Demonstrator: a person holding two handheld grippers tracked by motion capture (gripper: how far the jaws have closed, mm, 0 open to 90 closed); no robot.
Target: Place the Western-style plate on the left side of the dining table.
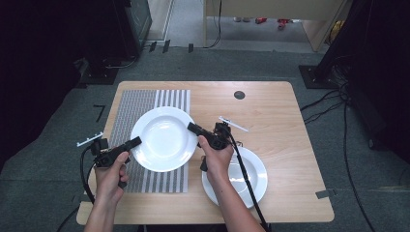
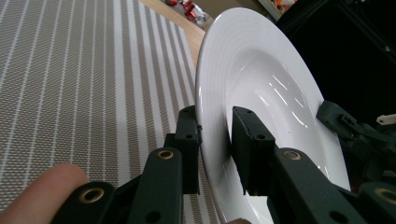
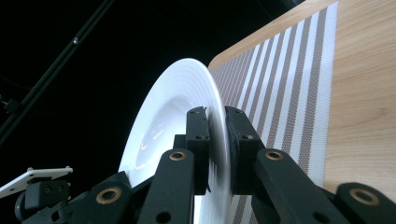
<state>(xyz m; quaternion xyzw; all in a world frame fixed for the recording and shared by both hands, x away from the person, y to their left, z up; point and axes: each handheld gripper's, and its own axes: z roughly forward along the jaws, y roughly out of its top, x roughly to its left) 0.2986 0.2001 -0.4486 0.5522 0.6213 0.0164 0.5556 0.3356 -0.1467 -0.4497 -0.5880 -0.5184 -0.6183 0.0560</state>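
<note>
Black jaws of the left gripper (image 2: 215,140) stand on either side of the near rim of the large white plate (image 1: 163,138), clamped on it; the right gripper (image 3: 215,135) pinches the opposite rim the same way. Both grips look set, so the plate is probably being carried over the striped placemat (image 1: 140,104). On the wooden table (image 1: 270,106), a second plate (image 1: 251,176) sits by the right forearm, untouched.

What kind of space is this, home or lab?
Likely a lab or recording workspace: a lone wooden table on grey carpet, loose floor cables, and dark stands around it.
</note>
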